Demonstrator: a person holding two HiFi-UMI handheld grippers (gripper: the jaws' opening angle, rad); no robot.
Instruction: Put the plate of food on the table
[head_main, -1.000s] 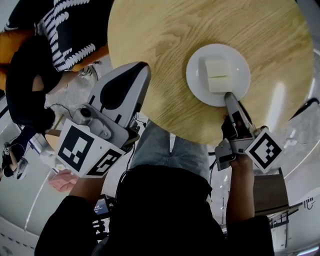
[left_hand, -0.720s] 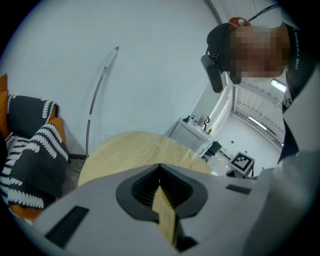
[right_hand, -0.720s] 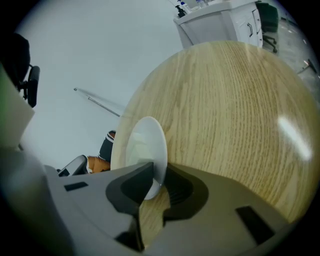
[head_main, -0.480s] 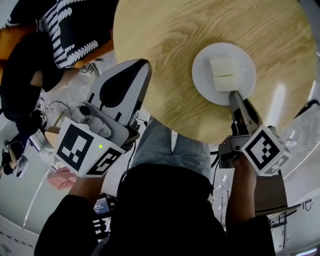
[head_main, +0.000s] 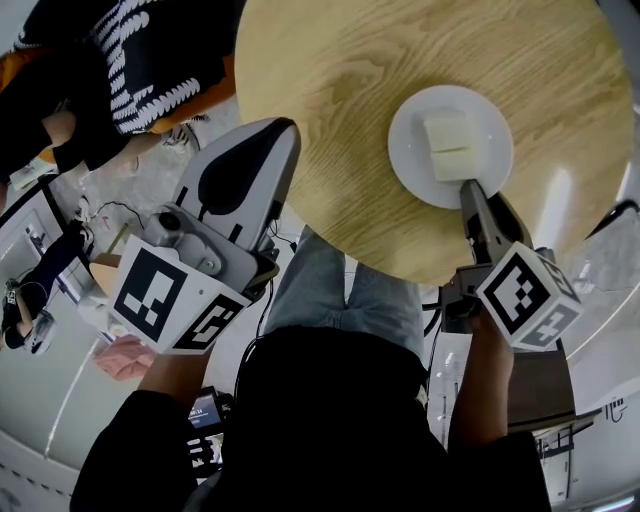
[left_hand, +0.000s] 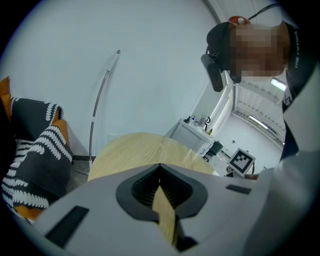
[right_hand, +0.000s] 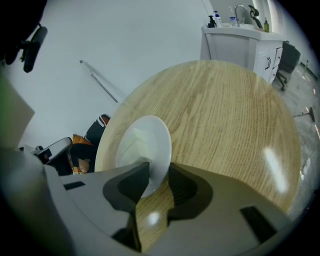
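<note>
A white plate (head_main: 410, 150) with a pale block of food (head_main: 447, 145) rests on the round wooden table (head_main: 330, 90), near its edge closest to me. My right gripper (head_main: 470, 190) points down at the plate's near rim. Its jaws have just been opening and now stand apart, with the plate's rim (right_hand: 150, 150) between them and the right pad clear of it. In the right gripper view that gripper (right_hand: 157, 172) straddles the rim. My left gripper (head_main: 285, 130) hovers off the table's left edge, shut and empty, and its own view shows the tips (left_hand: 160, 167) together.
A black-and-white patterned cushion (head_main: 140, 50) lies on an orange seat left of the table. A white cabinet with bottles (right_hand: 240, 40) stands beyond the table. My jeans-clad legs (head_main: 350, 290) are under the near edge.
The right gripper has rolled, its marker cube turning, and its jaws have spread off the plate's rim. The plate stays on the table. The left gripper has held still.
</note>
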